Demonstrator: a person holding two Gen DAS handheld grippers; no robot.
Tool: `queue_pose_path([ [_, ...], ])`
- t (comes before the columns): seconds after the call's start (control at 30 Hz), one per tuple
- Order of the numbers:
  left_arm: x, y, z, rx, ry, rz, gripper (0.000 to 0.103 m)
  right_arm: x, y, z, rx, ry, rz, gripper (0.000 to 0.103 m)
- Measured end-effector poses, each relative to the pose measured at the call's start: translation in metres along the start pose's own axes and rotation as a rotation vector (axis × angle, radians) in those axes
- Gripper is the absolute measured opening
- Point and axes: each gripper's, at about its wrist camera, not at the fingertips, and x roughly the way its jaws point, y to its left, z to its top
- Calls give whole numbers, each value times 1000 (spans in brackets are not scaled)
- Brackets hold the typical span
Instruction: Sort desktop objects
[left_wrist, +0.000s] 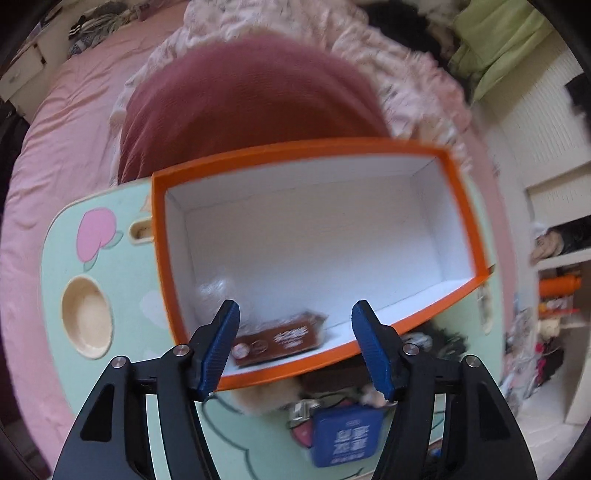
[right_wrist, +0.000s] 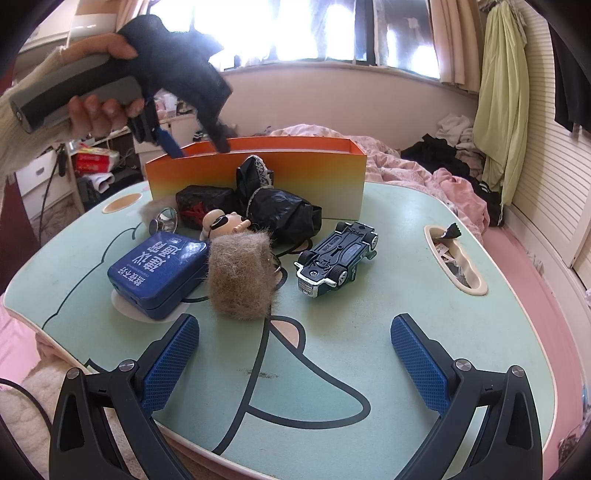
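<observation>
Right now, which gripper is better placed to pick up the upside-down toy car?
Right. The right gripper is open, low over the table, with the toy car just ahead. The left gripper is up over the orange box.

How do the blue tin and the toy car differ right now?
The blue tin is a flat rectangular case lying lid up, with white lettering; the toy car is dark and lies flipped, wheels up. The tin touches the furry pouch; the car lies apart. Both sit on the green table, outside the orange box.
</observation>
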Motion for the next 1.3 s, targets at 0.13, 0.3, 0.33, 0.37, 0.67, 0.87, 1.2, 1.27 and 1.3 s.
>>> queue_pose_path([
  [0.13, -21, -7, -23, 32, -120, -64, 64, 0, 0, 0, 0, 2, 0, 103],
  [0.3, -48, 9, -104, 150, -314, -53, 64, 5, -1, 9, -4, 30, 38, 103],
  [0.33, -49, 16, -121, 153, -343, -47, 64, 2, -3, 15, -2, 29, 57, 103],
  [0.37, -47, 28, -145, 152, -367, -27, 64, -2, -5, 24, -1, 18, 71, 103],
  [0.67, -1, 61, -212, 119, -446, 95, 68, 56, 21, 199, 88, 299, 457, 103],
  [0.87, 8, 54, -218, 154, -521, 170, 77, 183, 66, 232, 49, 630, 315, 95],
  [1.2, 8, 63, -215, 133, -531, 146, 78, 254, 95, 202, -30, 861, 325, 67],
  [1.27, 8, 61, -216, 137, -530, 146, 78, 255, 92, 206, -53, 820, 232, 39],
  [1.3, 9, 61, -216, 138, -531, 147, 78, 256, 89, 207, -33, 824, 244, 34],
])
